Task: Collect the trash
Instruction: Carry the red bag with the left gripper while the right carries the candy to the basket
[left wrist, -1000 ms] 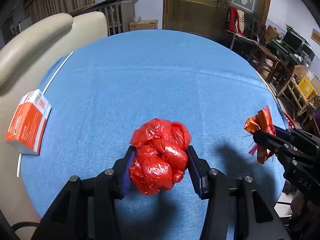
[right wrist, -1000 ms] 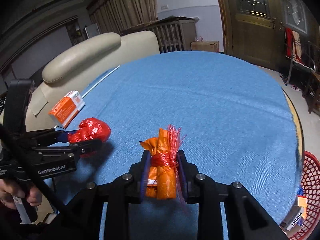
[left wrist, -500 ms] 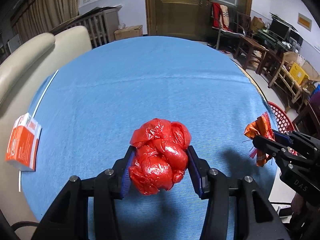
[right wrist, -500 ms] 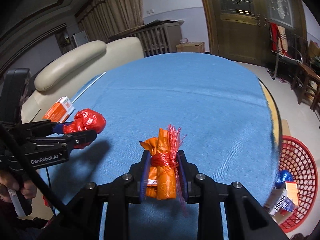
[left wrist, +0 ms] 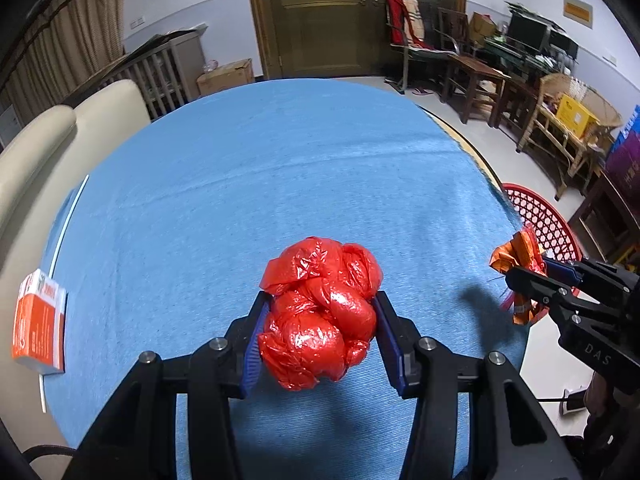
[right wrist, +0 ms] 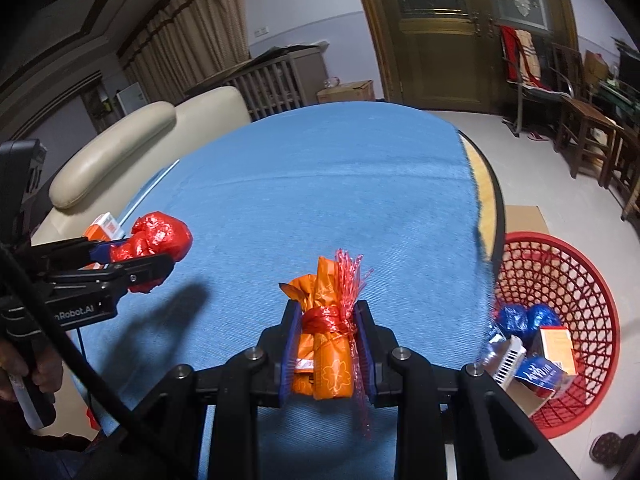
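Over the last second both our views have swung right: the red basket [right wrist: 560, 332] on the floor, barely showing at the frame edge before, now sits in plain sight past the edge of the blue surface [right wrist: 320, 200]. We judge this as the carry toward the drop, with both loads close to disposal.

Our left claw [left wrist: 320, 336] is clamped on the crumpled red plastic bag [left wrist: 320, 316], lifted clear above the surface and casting a shadow beneath. Our right claw [right wrist: 326, 340] is closed on the orange wrapper bundle [right wrist: 326, 332], tied with red netting, also held off the surface and nearer the basket side. From the left view the right claw reaches out level near the surface edge, with the basket rim behind it.

The basket already holds blue bags and a small carton. 1 orange box [left wrist: 38, 320] lies at the far left edge of the surface, probably the next thing to collect.
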`<state>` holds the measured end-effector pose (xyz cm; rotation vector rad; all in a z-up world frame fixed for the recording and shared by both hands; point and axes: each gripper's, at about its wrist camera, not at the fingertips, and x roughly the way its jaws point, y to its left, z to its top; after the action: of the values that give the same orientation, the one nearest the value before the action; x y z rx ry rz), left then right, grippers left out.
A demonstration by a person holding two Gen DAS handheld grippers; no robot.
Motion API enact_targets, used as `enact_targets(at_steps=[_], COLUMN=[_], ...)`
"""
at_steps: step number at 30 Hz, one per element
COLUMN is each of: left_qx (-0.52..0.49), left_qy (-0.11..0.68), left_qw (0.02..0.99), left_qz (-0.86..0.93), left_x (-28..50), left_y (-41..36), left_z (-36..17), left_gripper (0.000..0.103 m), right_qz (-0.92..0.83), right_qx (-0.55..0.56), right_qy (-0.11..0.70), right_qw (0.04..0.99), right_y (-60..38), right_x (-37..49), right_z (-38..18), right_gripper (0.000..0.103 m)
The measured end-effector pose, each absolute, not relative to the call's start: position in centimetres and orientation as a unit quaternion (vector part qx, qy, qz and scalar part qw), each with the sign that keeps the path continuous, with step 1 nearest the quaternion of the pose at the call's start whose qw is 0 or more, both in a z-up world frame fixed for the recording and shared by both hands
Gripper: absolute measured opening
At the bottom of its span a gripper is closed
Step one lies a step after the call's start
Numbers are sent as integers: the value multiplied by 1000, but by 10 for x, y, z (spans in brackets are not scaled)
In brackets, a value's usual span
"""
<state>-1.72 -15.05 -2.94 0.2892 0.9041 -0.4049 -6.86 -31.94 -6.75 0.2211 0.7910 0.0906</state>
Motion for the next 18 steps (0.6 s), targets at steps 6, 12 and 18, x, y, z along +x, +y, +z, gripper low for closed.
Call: enact_targets(at_steps=[6,12,18], left_qx=[155,168,182], left_qy=[432,433,433], left_qw=[865,861,855], left_qz=[-203,-209,-219], left_x=[-21,-23,-23], left_y=[-165,-172,-180], left_z=[-31,-32,-33], left_gripper=[51,51,51], right_qz=[38,37,31], right_qx=[121,131,143], right_qy=[384,385,383], right_qw=[915,913,912], right_y=[-330,-336,-345], right_x=[-73,-75,-76], right_z=[-70,-73,-74], right_gripper=[28,28,28])
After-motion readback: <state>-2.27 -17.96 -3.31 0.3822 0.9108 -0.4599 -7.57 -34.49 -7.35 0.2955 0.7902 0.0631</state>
